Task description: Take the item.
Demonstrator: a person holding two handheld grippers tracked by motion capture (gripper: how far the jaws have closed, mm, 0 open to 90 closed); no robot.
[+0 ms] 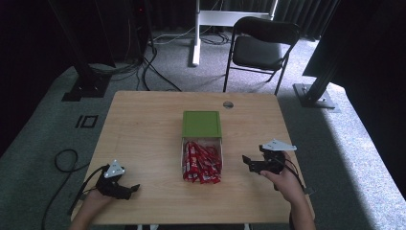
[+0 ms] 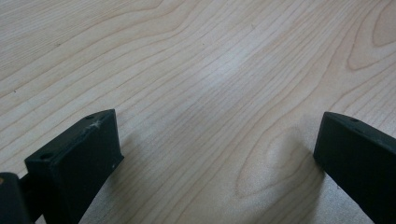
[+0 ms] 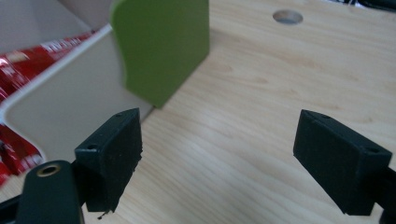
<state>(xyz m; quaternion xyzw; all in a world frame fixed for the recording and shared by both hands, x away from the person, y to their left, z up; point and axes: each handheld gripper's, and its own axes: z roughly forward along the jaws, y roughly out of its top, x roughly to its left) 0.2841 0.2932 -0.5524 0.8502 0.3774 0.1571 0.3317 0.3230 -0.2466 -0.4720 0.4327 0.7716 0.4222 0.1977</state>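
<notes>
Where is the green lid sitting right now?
In the high view the green lid lies at the table's centre, over the far end of the box of red packets; the right gripper is nearest, on the box's right.

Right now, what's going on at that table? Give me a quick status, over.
Left gripper open, empty, over bare table. Right gripper open, empty, beside the box of red packets. Green lid slid back. Nothing between.
</notes>
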